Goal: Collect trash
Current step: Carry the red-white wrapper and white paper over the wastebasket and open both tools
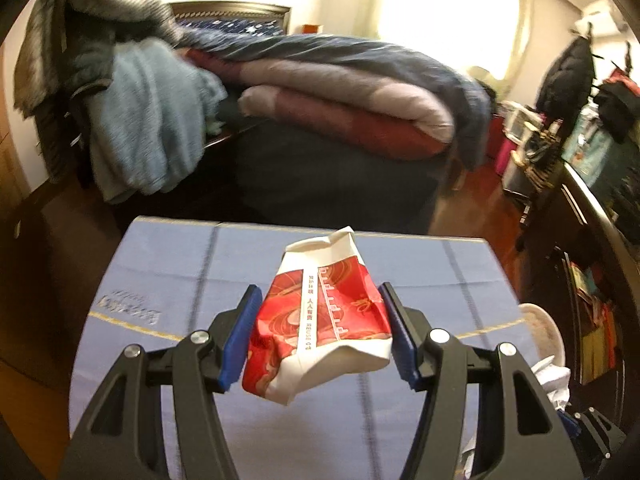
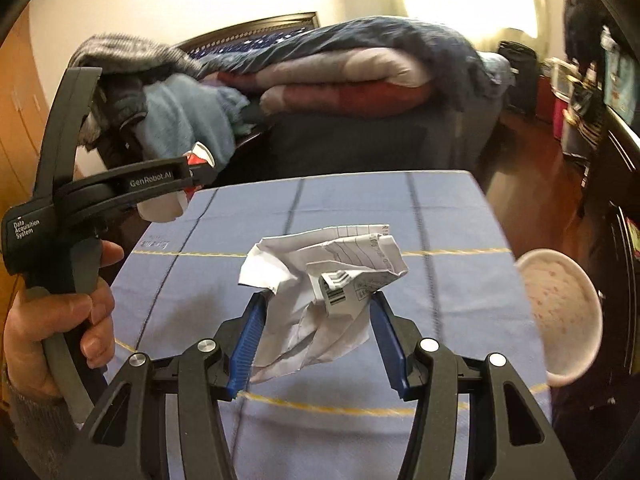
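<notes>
My left gripper (image 1: 320,320) is shut on a crushed red-and-white paper cup (image 1: 320,320) and holds it above the blue tablecloth (image 1: 168,264). My right gripper (image 2: 316,320) is shut on a crumpled white paper with printed lines and a barcode (image 2: 320,280), lifted above the same cloth (image 2: 460,220). In the right wrist view the left gripper (image 2: 196,178) shows at the left, held in a hand, with the red cup (image 2: 200,156) between its fingers.
A pale round bin rim (image 2: 560,316) sits at the table's right edge; it also shows in the left wrist view (image 1: 544,336). Behind the table is a bed with folded quilts (image 1: 340,92) and hanging clothes (image 1: 152,120). Cluttered shelves (image 1: 592,200) stand at right.
</notes>
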`<state>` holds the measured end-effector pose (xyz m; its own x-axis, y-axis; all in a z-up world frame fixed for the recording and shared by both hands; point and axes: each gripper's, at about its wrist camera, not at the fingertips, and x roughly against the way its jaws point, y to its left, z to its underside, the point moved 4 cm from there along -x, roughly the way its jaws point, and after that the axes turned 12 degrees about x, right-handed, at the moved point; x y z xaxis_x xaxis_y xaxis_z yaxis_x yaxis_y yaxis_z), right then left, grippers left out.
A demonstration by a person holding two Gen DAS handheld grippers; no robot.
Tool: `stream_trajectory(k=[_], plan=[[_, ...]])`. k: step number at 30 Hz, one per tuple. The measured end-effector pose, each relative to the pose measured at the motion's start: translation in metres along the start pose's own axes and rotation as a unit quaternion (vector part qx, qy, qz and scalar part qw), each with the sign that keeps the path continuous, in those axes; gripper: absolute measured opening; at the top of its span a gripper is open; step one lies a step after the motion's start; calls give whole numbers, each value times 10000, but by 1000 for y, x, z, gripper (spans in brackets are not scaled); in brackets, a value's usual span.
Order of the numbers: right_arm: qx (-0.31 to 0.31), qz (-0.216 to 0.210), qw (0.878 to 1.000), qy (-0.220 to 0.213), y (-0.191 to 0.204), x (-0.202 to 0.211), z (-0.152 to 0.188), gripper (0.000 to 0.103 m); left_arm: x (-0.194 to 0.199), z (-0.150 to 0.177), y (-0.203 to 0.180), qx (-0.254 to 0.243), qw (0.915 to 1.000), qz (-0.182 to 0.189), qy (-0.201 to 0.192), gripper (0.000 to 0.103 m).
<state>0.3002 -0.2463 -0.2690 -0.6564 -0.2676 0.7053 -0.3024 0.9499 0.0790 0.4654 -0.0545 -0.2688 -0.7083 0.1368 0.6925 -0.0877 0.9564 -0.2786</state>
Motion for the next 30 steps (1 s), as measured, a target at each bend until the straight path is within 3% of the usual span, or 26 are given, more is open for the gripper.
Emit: stream_trajectory(k=[5, 10, 12, 16, 17, 18, 19, 25, 26, 28, 30], plan=[[-250, 273, 9992, -136, -36, 26, 13, 54, 13, 8, -54, -348, 9988, 337, -81, 60], [-482, 517, 9972, -229, -70, 45, 24, 42, 16, 23, -108, -710, 9953, 651, -58, 60], [-549, 589, 9965, -212, -82, 47, 29, 32, 13, 32, -129, -852, 9934, 768, 11, 60], [-651, 613, 9960, -3, -97, 40, 42, 33, 7, 47, -147, -986, 9916, 827, 153, 60], [-624, 620, 9961, 50, -97, 37, 46, 48, 5, 50, -148, -1006, 9915, 810, 171, 60], [-605, 616, 9962, 147, -96, 33, 50, 70, 4, 51, -149, -1006, 9915, 804, 186, 60], [-639, 583, 9961, 194, -97, 31, 55, 75, 3, 53, -149, -994, 9917, 794, 203, 60], [-502, 687, 9954, 439, -91, 10, 74, 77, 2, 48, -142, -965, 9927, 705, 174, 60], [-540, 608, 9955, 485, -91, 4, 76, 73, 3, 47, -142, -969, 9928, 690, 162, 60], [-585, 649, 9938, 681, -92, -6, 80, 53, 4, 45, -141, -969, 9928, 690, 147, 60], [-545, 662, 9938, 713, -92, -12, 82, 47, 6, 44, -139, -973, 9929, 667, 122, 60]])
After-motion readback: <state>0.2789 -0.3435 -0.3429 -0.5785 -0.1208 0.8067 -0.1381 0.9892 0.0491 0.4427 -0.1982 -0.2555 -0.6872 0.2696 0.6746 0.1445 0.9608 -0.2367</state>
